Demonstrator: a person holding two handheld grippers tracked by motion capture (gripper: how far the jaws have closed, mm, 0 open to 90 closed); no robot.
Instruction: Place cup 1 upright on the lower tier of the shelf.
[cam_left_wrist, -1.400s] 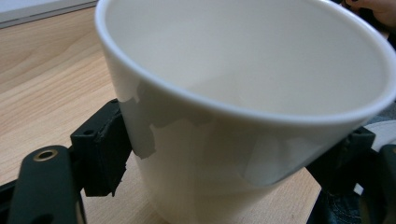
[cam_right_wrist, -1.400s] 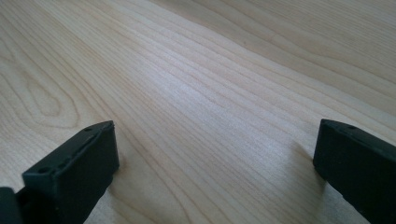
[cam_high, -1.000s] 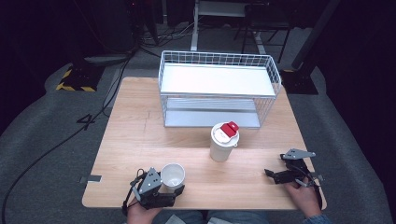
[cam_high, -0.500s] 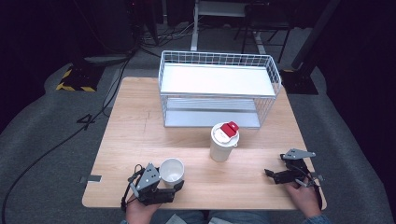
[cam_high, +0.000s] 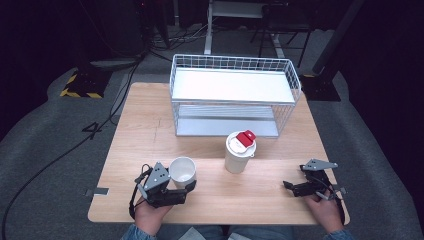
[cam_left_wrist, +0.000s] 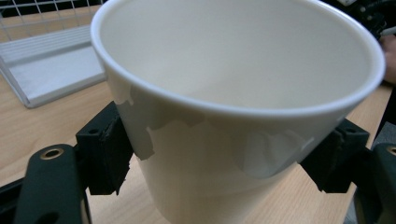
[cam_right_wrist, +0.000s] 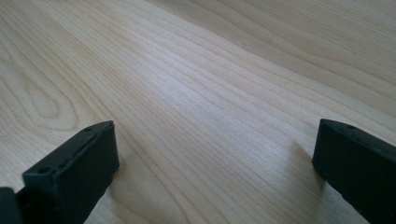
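An empty white paper cup (cam_high: 182, 170) sits between the jaws of my left gripper (cam_high: 186, 184), near the table's front left. In the left gripper view the cup (cam_left_wrist: 233, 88) is very close, with the black pads (cam_left_wrist: 105, 154) pressed on both sides of its wall below the rim. My left gripper (cam_left_wrist: 224, 163) is shut on it, and the cup is slightly off the wood. My right gripper (cam_high: 295, 180) rests low at the front right, pointing left. In its own view the right gripper (cam_right_wrist: 215, 154) stands open over bare wood.
A white lidded cup (cam_high: 239, 153) with a red tab on top stands mid-table, between my two hands. Behind it a white wire basket rack (cam_high: 232, 95) takes up the far half of the wooden table (cam_high: 135, 135). Dark floor and cables surround the table.
My left gripper has risen a little with the white cup, which now shows higher in the high view. The right gripper has stayed where it was.
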